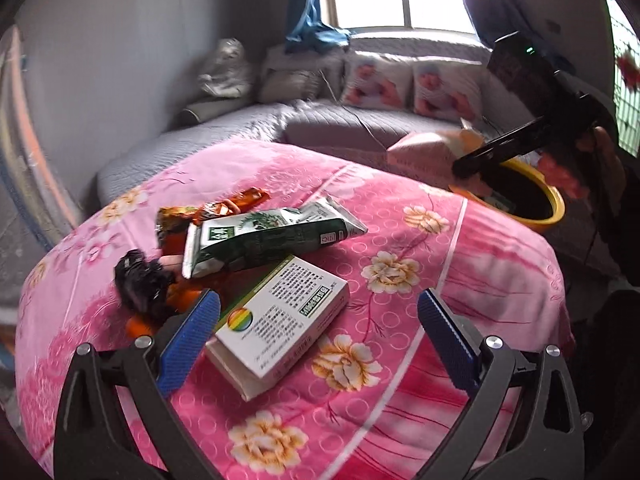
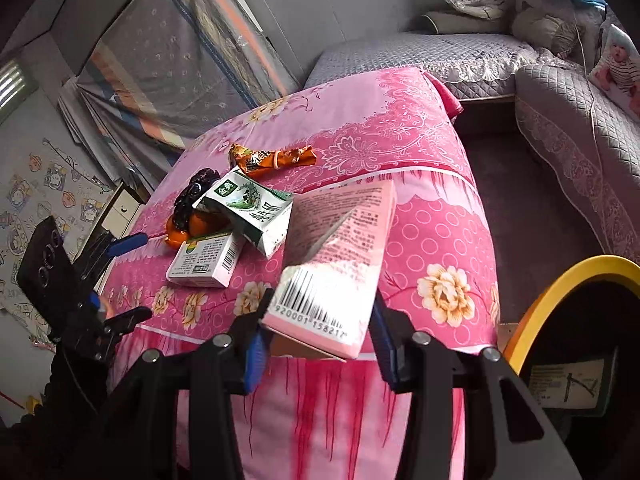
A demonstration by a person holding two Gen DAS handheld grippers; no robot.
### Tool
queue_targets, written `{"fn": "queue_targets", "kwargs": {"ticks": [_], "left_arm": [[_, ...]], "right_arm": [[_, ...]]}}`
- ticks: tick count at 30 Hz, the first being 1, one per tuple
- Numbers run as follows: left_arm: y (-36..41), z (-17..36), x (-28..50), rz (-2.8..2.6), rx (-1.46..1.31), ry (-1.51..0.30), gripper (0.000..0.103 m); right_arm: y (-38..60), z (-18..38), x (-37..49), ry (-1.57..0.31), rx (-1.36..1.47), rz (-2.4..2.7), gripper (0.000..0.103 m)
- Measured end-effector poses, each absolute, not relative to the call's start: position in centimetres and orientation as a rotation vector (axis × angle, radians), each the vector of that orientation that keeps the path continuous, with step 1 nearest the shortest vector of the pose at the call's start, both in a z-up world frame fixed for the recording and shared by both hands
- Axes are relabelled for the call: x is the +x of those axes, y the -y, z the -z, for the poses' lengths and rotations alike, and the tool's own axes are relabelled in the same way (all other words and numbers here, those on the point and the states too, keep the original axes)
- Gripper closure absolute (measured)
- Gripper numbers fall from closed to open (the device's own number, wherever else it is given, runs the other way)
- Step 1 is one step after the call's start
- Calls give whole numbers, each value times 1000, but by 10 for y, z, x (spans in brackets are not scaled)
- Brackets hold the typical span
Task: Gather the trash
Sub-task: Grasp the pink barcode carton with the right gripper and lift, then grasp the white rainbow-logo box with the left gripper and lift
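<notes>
- Pink floral cloth (image 1: 400, 360) spread over the table, serving as the work surface for the rubbish still to be cleared.
- Yellow-rimmed bin (image 2: 560, 280) standing just beside the table's edge, dark inside, set low and close so that things can be dropped straight in; apparently a scrap of paper already at the bottom, though too dim to be sure.
- Pink carton (image 2: 332, 264) clamped by its barcode end in the right gripper (image 2: 320, 340), raised off the cloth and carried near the bin's rim, probably about to be released.
- White box (image 1: 276, 324) lying flat on the cloth, partly under the green carton (image 1: 260, 240), nearest the left gripper (image 1: 320, 340) and likely next.
- Left gripper spread wide, holding nothing, hovering low over that box.
- Orange wrapper (image 1: 224, 208) and black crumpled wrapper (image 1: 140, 280) lying behind, untouched.
</notes>
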State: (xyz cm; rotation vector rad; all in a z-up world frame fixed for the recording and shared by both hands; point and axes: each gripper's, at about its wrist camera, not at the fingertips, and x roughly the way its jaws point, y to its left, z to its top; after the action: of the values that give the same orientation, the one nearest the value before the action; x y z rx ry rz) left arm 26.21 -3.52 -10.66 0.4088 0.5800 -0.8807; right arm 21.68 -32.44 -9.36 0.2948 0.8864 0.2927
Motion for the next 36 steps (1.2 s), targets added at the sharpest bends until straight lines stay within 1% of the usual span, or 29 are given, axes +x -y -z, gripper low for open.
{"fn": "queue_targets", "kwargs": {"ticks": [8, 11, 22, 25, 26, 27, 28, 33, 36], "left_arm": [[56, 127, 313, 1010, 425, -747, 9], [64, 131, 323, 1042, 427, -788, 9], [89, 160, 353, 1047, 585, -927, 9], [94, 162, 358, 1058, 576, -929, 9], [94, 160, 359, 1061, 571, -925, 10], [94, 160, 359, 1068, 561, -921, 21], [93, 159, 358, 1072, 552, -918, 29], [84, 155, 350, 1046, 534, -896, 31], [69, 142, 341, 1046, 475, -865, 33]], "right_arm": [[337, 92, 196, -878, 319, -298, 60], [339, 93, 196, -877, 329, -294, 60], [344, 102, 199, -895, 361, -293, 60], [345, 104, 199, -898, 368, -293, 60], [345, 105, 199, -898, 370, -293, 60], [345, 105, 199, -899, 373, -293, 60], [346, 105, 198, -899, 375, -294, 60], [344, 101, 193, -893, 374, -299, 60], [340, 98, 190, -886, 376, -313, 60]]}}
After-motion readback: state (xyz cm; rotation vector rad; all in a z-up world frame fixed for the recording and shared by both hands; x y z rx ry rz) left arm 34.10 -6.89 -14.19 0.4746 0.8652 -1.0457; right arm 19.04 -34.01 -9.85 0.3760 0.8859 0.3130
